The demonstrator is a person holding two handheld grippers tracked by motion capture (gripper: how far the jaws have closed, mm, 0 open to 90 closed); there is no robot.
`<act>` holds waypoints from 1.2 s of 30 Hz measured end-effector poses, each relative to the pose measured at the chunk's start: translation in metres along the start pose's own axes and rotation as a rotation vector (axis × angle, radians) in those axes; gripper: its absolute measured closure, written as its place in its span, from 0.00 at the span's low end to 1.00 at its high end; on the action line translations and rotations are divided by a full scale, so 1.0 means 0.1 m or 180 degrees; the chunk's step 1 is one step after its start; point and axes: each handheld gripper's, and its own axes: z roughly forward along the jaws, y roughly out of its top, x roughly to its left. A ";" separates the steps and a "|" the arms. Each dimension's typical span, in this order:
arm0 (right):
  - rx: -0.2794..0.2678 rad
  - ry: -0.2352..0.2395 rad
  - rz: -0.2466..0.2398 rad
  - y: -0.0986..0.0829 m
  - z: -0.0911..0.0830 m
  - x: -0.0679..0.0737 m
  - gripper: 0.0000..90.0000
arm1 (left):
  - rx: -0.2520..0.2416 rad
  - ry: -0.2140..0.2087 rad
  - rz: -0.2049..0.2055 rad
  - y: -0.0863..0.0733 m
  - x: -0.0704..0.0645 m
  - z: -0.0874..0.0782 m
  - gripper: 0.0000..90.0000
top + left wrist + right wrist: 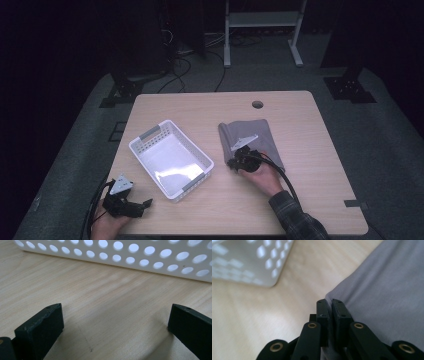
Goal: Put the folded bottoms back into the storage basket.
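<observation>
The right gripper [327,301] had its jaws pressed together on the near left corner of the grey cloth [252,136], which lay folded flat on the table [300,200] just right of the white basket [171,159]; in the right gripper view the fabric edge ran in between the two black jaws, so the pinch looked real rather than a near miss — though how many layers it held could not be told. The left gripper [115,320] rested low at the table's near left corner, jaws wide apart with bare wood between them and the perforated basket wall [150,257] just ahead.

To do this step well, the lift probably wanted to be slow and straight up first, so the corner would not slip out; a pull sideways toward the basket too soon would likely drag the whole cloth across the wood or unfold it. The idle left gripper was well placed to steady the basket rim, or to take a second corner — whichever kept the fold tidy; the grip should stay firm until the cloth hung clear.
</observation>
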 end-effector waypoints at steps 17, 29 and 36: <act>0.0143 0.0163 -0.0240 -0.45 -0.41 0.22 0.93 | 0.0000 0.0000 -0.0006 0.00 0.00 0.00 0.00; 0.0036 0.0116 -0.0228 -0.40 -0.51 0.25 0.74 | 0.0003 0.0018 -0.0020 0.00 0.01 0.00 0.00; -0.0105 -0.0081 -0.0135 -0.33 -0.66 0.18 0.52 | 0.0002 -0.0006 0.0004 0.00 0.02 0.00 0.00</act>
